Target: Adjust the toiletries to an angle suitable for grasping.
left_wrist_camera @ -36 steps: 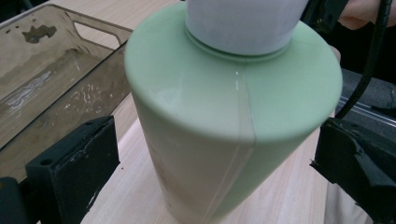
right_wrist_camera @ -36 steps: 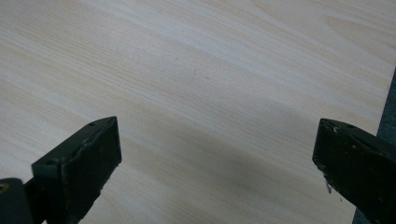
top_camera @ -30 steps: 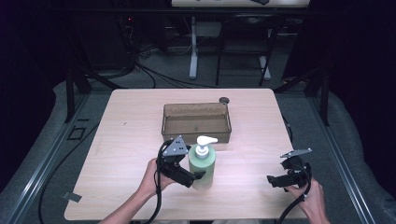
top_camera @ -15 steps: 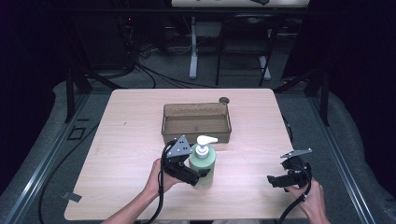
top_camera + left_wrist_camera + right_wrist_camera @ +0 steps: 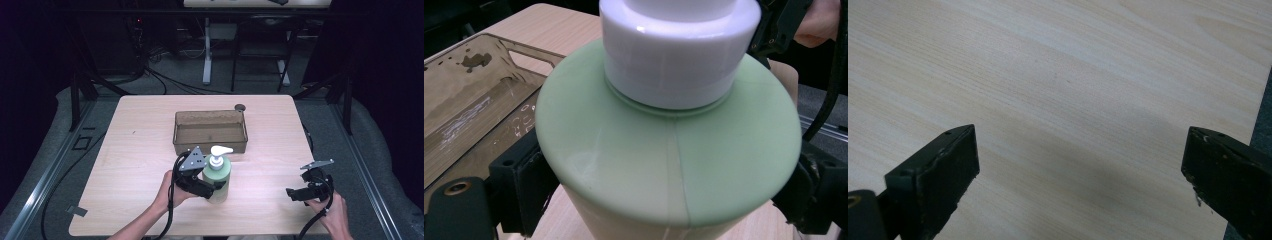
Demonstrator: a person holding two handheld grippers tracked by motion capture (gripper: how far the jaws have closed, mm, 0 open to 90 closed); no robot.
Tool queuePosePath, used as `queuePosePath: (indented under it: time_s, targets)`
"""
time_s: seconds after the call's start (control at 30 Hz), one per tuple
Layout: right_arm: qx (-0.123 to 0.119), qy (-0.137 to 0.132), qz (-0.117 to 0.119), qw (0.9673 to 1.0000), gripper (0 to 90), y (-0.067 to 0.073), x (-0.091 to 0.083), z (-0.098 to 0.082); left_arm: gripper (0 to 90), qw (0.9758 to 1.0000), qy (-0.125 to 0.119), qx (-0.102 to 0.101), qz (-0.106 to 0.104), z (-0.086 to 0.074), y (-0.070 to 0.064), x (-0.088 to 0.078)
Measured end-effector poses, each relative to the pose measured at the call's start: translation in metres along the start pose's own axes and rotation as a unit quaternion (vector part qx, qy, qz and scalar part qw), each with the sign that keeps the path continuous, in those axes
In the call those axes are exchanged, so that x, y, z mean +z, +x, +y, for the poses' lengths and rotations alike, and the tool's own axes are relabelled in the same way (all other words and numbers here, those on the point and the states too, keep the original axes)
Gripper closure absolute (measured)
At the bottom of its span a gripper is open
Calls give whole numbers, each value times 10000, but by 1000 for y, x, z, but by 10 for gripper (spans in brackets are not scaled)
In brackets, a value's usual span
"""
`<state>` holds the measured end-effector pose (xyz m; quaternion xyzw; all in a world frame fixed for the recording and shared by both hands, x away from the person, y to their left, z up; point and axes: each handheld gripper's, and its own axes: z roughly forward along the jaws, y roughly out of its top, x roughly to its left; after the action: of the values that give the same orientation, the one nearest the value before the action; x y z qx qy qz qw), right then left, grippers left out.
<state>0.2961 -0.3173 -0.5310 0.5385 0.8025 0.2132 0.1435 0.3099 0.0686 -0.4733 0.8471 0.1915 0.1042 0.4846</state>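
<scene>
— So where is the green pump bottle [image 5: 218,177] found?

— It is stood upright on the wooden table [image 5: 140,150], near the front edge, just in front of the brown see-through tray [image 5: 210,131]. Its white pump head [image 5: 219,151] is turned toward the right side of the high view

— And the left gripper [image 5: 212,186]?

— It is brought in level from the left, and its jaws have just been closing around the bottle's body. In the left gripper view the green shoulder [image 5: 669,165] is seen between the two black jaws, one at each side, right against the bottle. Whether the pads are already pressed on it cannot be told

— How is the right gripper [image 5: 291,194] held?

— It is kept low over the table's front right corner, well apart from the bottle. In the right gripper view its jaws are spread wide with bare wood between them, and nothing is gripped

— Anything else on the table?

— A small dark round object [image 5: 240,106] is seen behind the tray's far right corner
</scene>
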Motion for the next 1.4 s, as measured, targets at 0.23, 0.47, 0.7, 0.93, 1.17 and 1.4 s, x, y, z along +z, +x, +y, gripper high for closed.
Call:
queuePosePath:
  time_s: [0.23,0.47,0.7,0.93,1.17,1.4]
  targets:
    - [3,10,4,10000,17,0,1,0,121,9999,0,70,-139,-1,5,-3]
    - [-2,3,19,10000,17,0,1,0,121,9996,2,131,-240,-5,11,-8]
    - [-40,29,16,10000,17,2,3,0,121,9997,14,102,-241,-10,19,-17]
    - [-44,17,9,10000,18,2,2,0,121,9997,23,95,-207,-15,29,-26]
    - [-42,-46,17,10000,18,2,3,-1,121,9999,14,52,-142,-21,38,-36]
    - [-67,16,17,10000,19,3,2,-1,121,9999,68,31,-77,-26,46,-47]
